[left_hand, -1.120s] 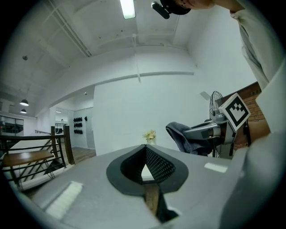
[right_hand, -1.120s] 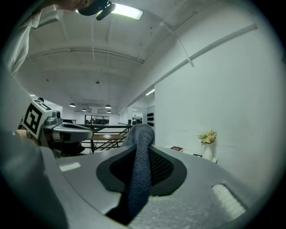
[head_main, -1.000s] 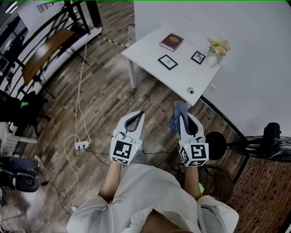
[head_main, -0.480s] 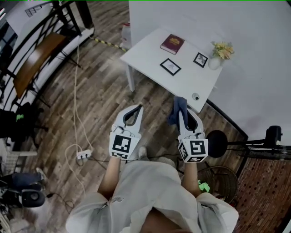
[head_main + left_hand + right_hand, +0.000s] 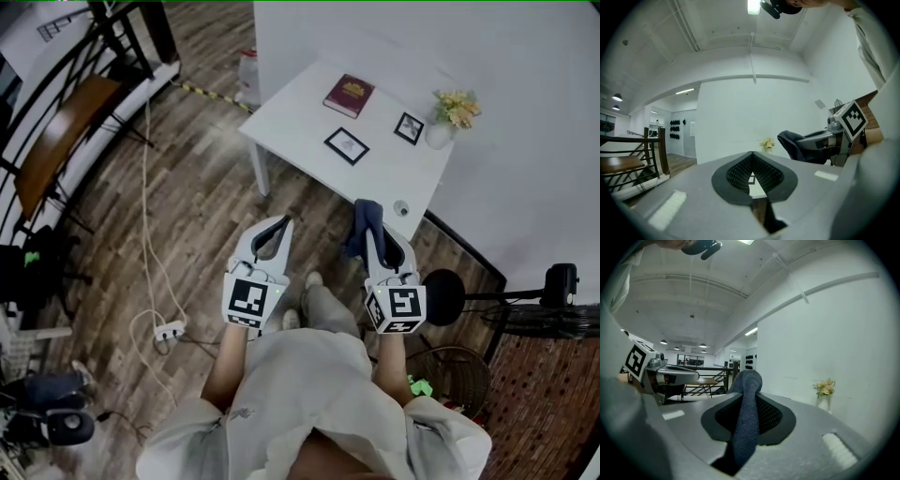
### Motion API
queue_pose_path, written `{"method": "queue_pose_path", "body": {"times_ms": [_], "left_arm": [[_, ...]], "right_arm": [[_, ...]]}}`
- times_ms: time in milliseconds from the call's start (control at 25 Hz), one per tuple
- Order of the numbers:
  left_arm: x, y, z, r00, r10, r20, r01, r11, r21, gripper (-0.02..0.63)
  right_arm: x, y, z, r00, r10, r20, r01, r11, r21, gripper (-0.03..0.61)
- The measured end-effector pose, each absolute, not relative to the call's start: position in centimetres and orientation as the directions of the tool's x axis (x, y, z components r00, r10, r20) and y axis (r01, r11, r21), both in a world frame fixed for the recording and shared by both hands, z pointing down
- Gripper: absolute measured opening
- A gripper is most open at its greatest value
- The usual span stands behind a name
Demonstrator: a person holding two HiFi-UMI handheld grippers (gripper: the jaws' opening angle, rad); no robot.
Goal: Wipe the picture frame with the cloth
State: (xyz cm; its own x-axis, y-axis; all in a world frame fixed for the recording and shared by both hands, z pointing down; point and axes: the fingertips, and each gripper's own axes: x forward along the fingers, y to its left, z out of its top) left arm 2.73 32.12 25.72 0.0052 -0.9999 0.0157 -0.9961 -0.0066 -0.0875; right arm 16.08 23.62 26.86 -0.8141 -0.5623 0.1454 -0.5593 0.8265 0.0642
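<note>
1. No word, number or brand is showing clearly enough to be read.
2. The book (image 5: 349, 95) on the surface (image 5: 298, 120) is bearing a pale cover mark, too small to read.
3. The left hand-held gripper (image 5: 281, 225) and right hand-held gripper (image 5: 373, 221) are carrying square black-and-white markers: patterns, not letters.

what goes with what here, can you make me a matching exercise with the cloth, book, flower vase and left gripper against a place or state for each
1 cloth
2 book
3 flower vase
4 left gripper

a shut, empty
b lying flat on the white table
c clamped in the right gripper
d standing at the table's corner by the wall

Pairs: 1-c, 2-b, 3-d, 4-a
</note>
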Motion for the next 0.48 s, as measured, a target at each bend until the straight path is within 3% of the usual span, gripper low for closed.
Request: {"method": "queue_pose_path", "body": {"times_ms": [480], "left_arm": [[-0.2,24.5,27.5,0.015,-0.999,0.039,-0.996,-0.018,-0.092,0.020]], "right_arm": [[13.3,16.7,28.6,-0.807,-0.570,0.153,-0.571,0.820,0.045,0.063]]}}
